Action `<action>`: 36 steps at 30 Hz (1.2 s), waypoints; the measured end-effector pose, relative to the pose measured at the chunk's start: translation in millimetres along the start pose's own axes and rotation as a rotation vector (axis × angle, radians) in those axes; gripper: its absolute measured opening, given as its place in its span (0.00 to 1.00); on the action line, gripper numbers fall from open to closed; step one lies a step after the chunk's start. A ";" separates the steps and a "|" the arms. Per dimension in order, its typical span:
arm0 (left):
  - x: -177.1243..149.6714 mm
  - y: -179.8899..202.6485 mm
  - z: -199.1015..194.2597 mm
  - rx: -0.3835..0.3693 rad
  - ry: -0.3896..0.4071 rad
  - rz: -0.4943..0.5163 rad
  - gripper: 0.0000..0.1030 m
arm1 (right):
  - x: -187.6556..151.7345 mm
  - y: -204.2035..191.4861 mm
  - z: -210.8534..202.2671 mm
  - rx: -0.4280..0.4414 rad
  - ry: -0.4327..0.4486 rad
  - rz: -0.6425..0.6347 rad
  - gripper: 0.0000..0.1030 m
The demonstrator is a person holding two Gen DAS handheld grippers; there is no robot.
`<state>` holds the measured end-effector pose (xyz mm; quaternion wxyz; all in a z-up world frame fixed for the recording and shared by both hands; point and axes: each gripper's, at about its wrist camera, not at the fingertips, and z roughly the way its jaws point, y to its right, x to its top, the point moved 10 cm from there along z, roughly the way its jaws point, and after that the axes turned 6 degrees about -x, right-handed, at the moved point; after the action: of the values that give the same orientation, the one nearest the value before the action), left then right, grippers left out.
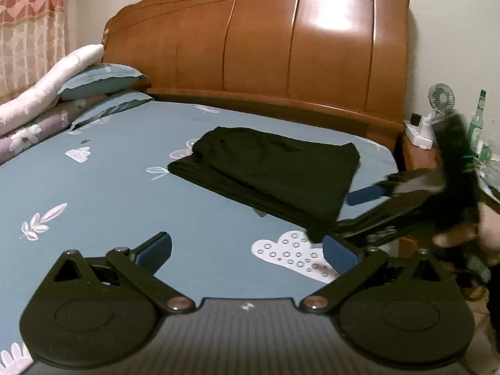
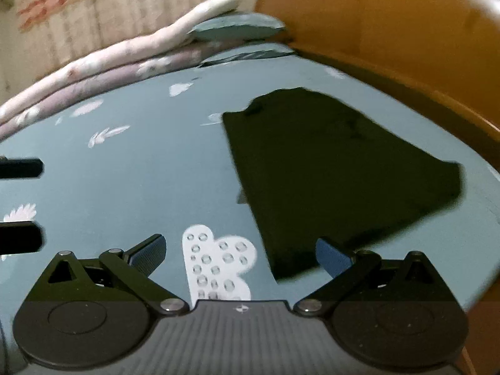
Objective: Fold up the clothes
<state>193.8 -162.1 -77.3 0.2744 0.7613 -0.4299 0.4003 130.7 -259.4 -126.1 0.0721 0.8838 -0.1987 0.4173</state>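
Home bedroom. Wide bed with blue patterned sheet (image 1: 125,187), big wooden headboard (image 1: 265,40), stacked pillows (image 1: 103,79) and rolled quilts (image 1: 40,100) at far side. Patterned curtain (image 1: 28,25) behind. Bedside table (image 1: 418,156) with small fan (image 1: 441,95), green bottle (image 1: 478,118). Folded black garment (image 1: 275,168) on sheet.

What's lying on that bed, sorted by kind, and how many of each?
Folded black garment: 1
Blue pillows: 2
Rolled quilts, one white, one purple: 2
Total: 5

Both hand-held grippers, left and right, are open and hold nothing.
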 end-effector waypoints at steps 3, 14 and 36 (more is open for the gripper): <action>-1.1 5.9 1.9 -0.049 -0.003 -0.044 0.99 | -9.8 12.3 -24.6 -0.076 -0.003 0.027 1.00; -23.9 10.4 -1.6 -0.081 -0.052 -0.217 0.99 | -32.3 33.6 -68.0 -0.269 0.004 0.072 1.00; -16.4 -11.3 17.0 -0.013 -0.063 -0.222 0.99 | 69.7 181.9 83.0 -0.075 0.161 0.067 1.00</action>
<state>205.0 -162.5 -101.1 0.3085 0.8146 -0.3540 0.3405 154.7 -469.7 -132.9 0.1071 0.8369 -0.2371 0.4815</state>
